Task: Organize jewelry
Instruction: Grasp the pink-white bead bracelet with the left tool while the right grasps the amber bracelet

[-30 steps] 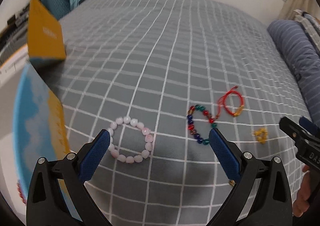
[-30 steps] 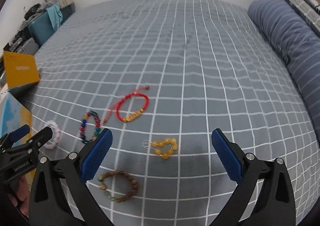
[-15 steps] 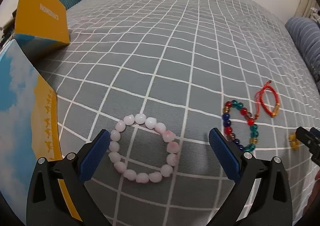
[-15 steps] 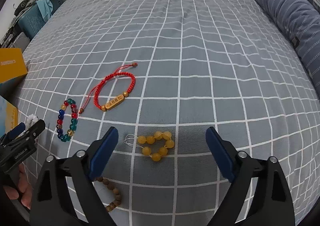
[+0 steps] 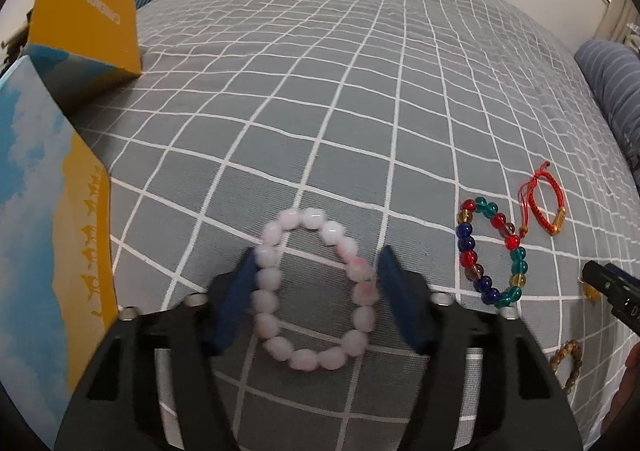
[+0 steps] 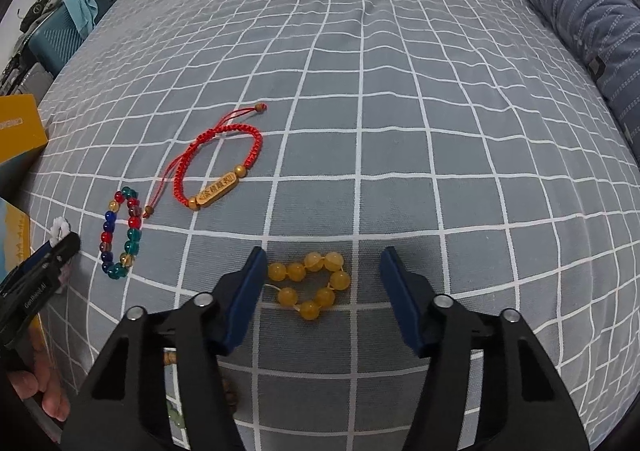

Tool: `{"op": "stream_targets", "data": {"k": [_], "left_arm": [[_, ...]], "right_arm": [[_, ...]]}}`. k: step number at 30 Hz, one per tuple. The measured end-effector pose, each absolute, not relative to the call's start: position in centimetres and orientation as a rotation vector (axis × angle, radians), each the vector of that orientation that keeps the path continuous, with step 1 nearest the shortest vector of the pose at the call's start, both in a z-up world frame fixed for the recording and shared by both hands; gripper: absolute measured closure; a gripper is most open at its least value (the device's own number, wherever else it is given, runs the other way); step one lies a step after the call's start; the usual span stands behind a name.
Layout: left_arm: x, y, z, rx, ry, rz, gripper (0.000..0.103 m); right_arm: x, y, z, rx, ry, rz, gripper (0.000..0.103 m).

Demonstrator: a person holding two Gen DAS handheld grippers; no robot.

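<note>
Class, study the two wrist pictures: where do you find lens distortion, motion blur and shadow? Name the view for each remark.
Left wrist view: the bedspread grid lines bow outward, black vignette in the corners; the left gripper fingers are smeared by blur beside the pink bracelet. Right wrist view: the same bowed grid; the right gripper fingers look sharper, and a soft shadow darkens the cloth around the yellow bead heart.

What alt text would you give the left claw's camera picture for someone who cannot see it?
The left claw brackets a pink bead bracelet lying on a grey checked bedspread, its jaws just closing. A multicoloured bead bracelet and a red cord bracelet lie to the right.
</note>
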State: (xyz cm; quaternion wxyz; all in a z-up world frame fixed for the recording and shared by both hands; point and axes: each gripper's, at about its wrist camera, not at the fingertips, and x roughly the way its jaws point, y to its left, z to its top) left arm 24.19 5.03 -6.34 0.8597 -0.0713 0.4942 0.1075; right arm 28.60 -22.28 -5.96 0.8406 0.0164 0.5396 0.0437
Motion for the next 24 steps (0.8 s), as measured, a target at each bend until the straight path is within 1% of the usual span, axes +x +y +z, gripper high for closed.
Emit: {"op": "stream_targets", "data": {"k": [2, 3, 4, 5, 6, 8, 9, 10, 11, 24], "left_arm": [[24.2, 5.2, -6.2, -0.151, 1.041, 0.222, 0.065], [24.2, 5.2, -6.2, -0.151, 1.043, 0.219, 0.068], [24.2, 5.2, -6.1, -0.152, 1.044, 0.213, 0.075], [24.2, 5.2, -6.0, -0.153, 1.046, 0.207, 0.078], [24.1, 5.2, -5.9, -0.157, 1.048, 0.202, 0.078], [24.1, 5.1, -5.8, -0.163, 1.05, 0.196, 0.078], [24.0, 5.1, -5.7, -0.162, 1.051, 0.193, 0.078], [23.9, 5.0, -5.6, -0.161, 1.052, 0.188, 0.078], [23.8, 4.9, -5.6, -0.161, 1.052, 0.184, 0.093], [23.2, 4.5, -4.3, -0.16, 1.047, 0.151, 0.093]], "right_arm": [[28.6, -22.5, -6.0, 0.04, 1.146, 0.088, 0.053], [28.6, -22.5, -6.1, 0.041, 1.147, 0.086, 0.054], [28.6, -22.4, -6.1, 0.039, 1.148, 0.085, 0.058], [28.6, -22.4, -6.1, 0.036, 1.15, 0.082, 0.065], [28.5, -22.3, -6.1, 0.034, 1.151, 0.079, 0.069], [28.5, -22.3, -6.1, 0.039, 1.157, 0.076, 0.089], [28.5, -22.3, -6.1, 0.046, 1.162, 0.082, 0.094], [28.5, -22.3, -6.0, 0.05, 1.164, 0.084, 0.094], [28.4, -22.3, -5.9, 0.051, 1.162, 0.084, 0.094], [27.7, -22.3, -4.7, 0.046, 1.129, 0.082, 0.094]]}}
